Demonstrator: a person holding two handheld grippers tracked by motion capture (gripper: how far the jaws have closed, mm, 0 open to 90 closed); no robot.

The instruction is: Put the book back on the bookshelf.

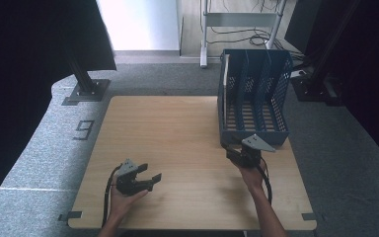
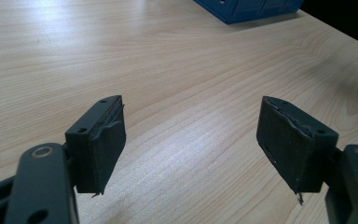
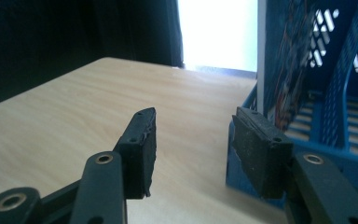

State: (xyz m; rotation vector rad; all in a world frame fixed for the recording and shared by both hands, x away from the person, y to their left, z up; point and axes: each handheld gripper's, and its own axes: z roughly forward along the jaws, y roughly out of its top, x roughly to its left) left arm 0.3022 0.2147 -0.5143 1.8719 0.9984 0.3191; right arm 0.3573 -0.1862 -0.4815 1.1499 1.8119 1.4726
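Blue rack (image 1: pixel 254 94) on the table (image 1: pixel 177 143), one flat item (image 1: pixel 225 84) stood in its left slot.
Both jaws are held apart, nothing grasped: right hand-held gripper (image 1: pixel 231 148) at the rack's near corner, left hand-held gripper (image 1: pixel 149 172) apart.

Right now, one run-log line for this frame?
left claw: open, empty, over table | right claw: open, empty, at front left corner of blue file rack | thin white-edged item stands in rack's leftmost slot

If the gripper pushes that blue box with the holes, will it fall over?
Probably not. The blue file rack sits on a wide slatted base, so it should slide on the smooth wooden table. Its perforated plastic walls suggest it is light and stiff. It stands near the table's edge, so a hard push might send it off.
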